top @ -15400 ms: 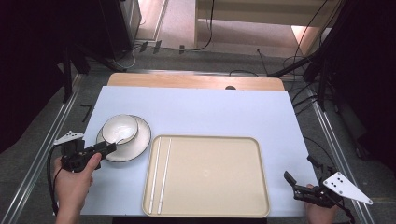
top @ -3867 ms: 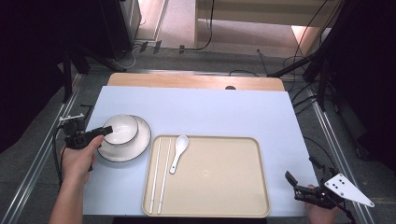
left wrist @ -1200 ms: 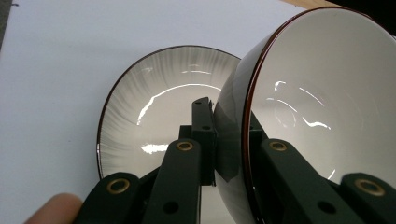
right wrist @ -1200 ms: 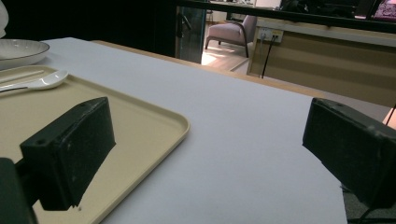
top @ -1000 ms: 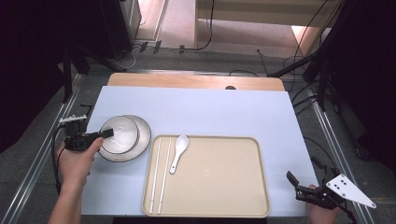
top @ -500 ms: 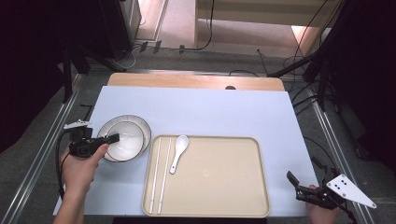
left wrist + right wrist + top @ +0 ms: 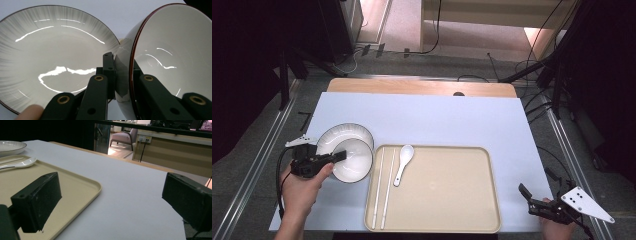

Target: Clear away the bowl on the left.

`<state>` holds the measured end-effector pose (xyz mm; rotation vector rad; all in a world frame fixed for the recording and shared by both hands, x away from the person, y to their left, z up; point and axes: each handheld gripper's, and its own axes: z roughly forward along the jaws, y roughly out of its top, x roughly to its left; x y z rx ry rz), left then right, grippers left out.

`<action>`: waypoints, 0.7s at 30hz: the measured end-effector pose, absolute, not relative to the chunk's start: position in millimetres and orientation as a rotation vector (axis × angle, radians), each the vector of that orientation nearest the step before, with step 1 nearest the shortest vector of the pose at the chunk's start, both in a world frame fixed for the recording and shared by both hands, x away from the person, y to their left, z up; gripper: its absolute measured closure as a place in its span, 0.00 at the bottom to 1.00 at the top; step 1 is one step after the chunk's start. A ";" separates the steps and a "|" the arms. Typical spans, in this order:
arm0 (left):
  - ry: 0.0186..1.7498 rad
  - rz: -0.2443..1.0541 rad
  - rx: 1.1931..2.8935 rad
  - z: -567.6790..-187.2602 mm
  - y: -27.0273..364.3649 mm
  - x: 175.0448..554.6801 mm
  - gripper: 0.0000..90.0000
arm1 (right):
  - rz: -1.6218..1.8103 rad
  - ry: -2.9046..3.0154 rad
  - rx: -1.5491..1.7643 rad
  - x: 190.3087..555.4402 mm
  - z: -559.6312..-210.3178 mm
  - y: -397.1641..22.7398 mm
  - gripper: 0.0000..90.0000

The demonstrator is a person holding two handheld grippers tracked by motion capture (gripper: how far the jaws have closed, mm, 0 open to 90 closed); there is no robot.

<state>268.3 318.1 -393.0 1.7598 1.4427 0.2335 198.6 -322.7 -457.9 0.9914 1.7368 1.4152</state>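
The worktop (image 7: 452, 120) is a pale sheet over a wooden board whose far edge shows as a light strip; metal rails run along both long sides. Its far half lies bare, and the strip to the right of the tray (image 7: 447, 200) is also free. The tray is a beige rectangle with rounded corners and a low raised rim, matte, and sits close to the near edge. Along its left side lie two pale chopsticks (image 7: 379, 187), parallel, and just beside them a glossy white ceramic spoon (image 7: 402, 162) with its bowl pointing away — the rest of the tray floor is bare.

Left of the tray, a shallow round plate (image 7: 343, 134) rests on the worktop; its rim carries fine grey radial streaks and a thin dark edge. The bowl (image 7: 354, 160) overlaps the plate's near side and sits just beside the tray's left rim; it is white, glossy, with a thin dark-red lip.

The left tool (image 7: 333, 156) is clamped on the bowl's rim: in the left gripper view one jaw lies against the outside wall and the other inside, the wall (image 7: 123, 75) pinched narrow between them, the bowl tilted beside the plate (image 7: 50, 55).

The right tool (image 7: 528, 199) rests at the near right corner, well apart from the tray, its jaws spread wide with nothing between them — the tray's corner (image 7: 96, 187) shows beyond them.
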 end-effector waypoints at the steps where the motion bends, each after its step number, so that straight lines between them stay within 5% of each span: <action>1: 1.436 0.232 1.769 -393.3 316.3 267.3 0.92 | 1.415 1.737 0.991 198.5 -457.8 -322.6 0.03; 21: 1.314 0.111 1.863 -397.2 274.7 246.9 0.92 | 1.418 1.736 0.993 197.5 -457.0 -322.9 0.03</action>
